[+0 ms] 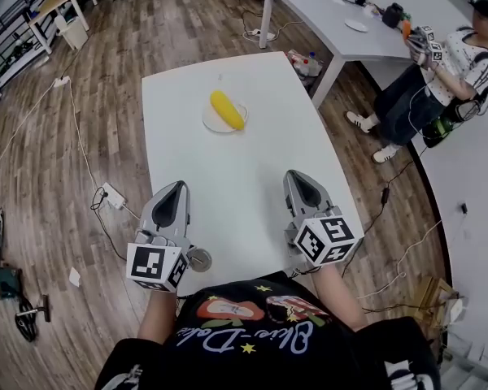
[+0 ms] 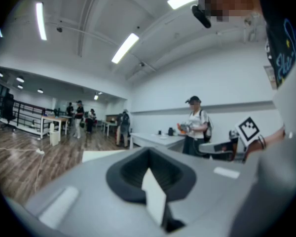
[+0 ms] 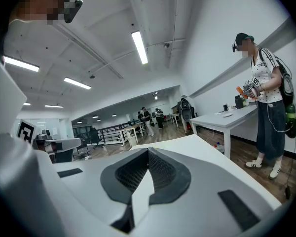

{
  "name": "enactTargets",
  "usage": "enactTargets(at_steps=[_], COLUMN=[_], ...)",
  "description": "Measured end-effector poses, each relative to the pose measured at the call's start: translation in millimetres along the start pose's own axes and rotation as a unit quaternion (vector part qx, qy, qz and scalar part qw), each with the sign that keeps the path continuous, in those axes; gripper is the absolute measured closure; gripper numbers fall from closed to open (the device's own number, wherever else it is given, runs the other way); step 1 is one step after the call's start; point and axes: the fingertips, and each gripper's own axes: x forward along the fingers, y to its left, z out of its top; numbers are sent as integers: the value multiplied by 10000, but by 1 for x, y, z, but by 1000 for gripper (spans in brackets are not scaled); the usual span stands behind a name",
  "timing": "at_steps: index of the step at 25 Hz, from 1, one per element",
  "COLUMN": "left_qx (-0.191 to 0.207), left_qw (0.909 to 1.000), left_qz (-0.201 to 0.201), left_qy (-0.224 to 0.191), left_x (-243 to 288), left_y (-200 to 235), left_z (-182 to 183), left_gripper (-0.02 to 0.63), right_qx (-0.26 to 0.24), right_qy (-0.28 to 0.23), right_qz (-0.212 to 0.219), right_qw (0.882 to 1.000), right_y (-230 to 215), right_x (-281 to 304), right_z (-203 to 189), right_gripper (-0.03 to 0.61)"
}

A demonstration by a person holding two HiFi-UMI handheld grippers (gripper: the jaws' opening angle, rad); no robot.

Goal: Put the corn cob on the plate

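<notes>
Bare desk (image 1: 256, 149) lies open from the left hand-held gripper (image 1: 177, 187) and right hand-held gripper (image 1: 297, 177) to the plate (image 1: 211, 123) bearing the corn cob (image 1: 226, 109) near its far end.

A person (image 1: 415, 104) stands by a grey table (image 1: 325, 10) on wooden floor (image 1: 106, 112).

The corn cob (image 1: 227, 109) is bright yellow, bare of husk, plump in the middle and tapering to rounded ends. It lies on its side on the plate (image 1: 211, 123), set at a slant, one end pointing toward the far left of the table (image 1: 244, 193), the other reaching the plate's right rim. The plate is small, round and white, sitting flat on the far half of the white tabletop, near its middle line, with its left part bare
</notes>
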Motion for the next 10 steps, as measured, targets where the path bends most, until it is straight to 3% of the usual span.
enactTargets(at_steps=[10], left_qx=[-46], left_qw=[10000], left_qz=[-34], left_qy=[26], left_x=[4], left_y=[-1], left_z=[-3], left_gripper=[623], right_qx=[4], right_qy=[125], right_qz=[-111], right_qw=[9999], right_y=[-7], right_x=[1], right_z=[-4], right_gripper=[563])
